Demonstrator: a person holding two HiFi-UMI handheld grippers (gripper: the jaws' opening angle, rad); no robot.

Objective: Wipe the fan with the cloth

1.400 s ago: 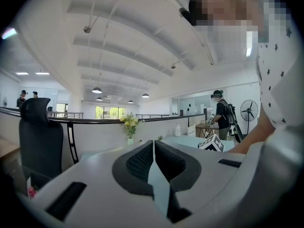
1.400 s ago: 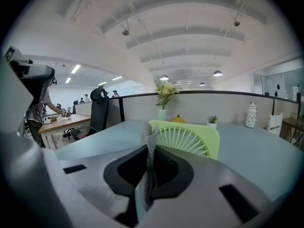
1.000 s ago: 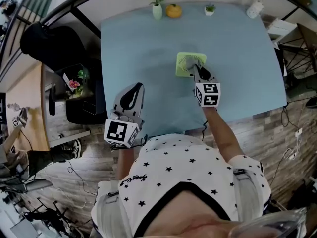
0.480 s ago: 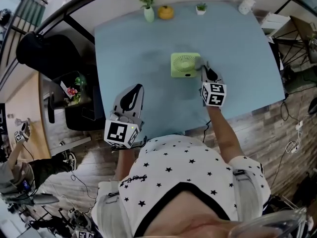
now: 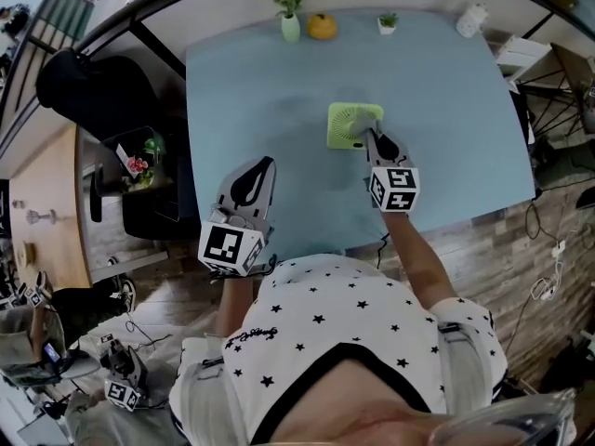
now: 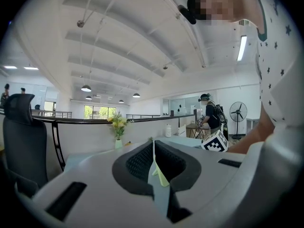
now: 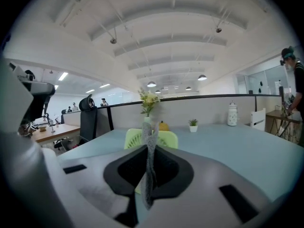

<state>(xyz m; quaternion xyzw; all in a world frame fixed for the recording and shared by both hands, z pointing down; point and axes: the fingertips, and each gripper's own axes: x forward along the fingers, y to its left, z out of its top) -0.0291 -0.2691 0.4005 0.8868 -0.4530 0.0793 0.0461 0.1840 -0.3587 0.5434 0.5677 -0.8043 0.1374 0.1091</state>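
Soft grey cloth (image 7: 149, 148), pinched limp in the right gripper (image 5: 372, 137), sits at the near right corner of the small, probably light green fan (image 5: 350, 122) mid-desk (image 5: 456, 100), so the closed, empty left gripper (image 5: 263, 167) should steady its casing.

Head overhead; gripper views low along table (image 5: 260, 91); right close to fan (image 5: 346, 121).

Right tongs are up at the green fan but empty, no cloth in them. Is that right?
Not empty: the right gripper view shows the right tongs shut on a grey cloth that stands up between them. They are at the green fan, as the head view shows.
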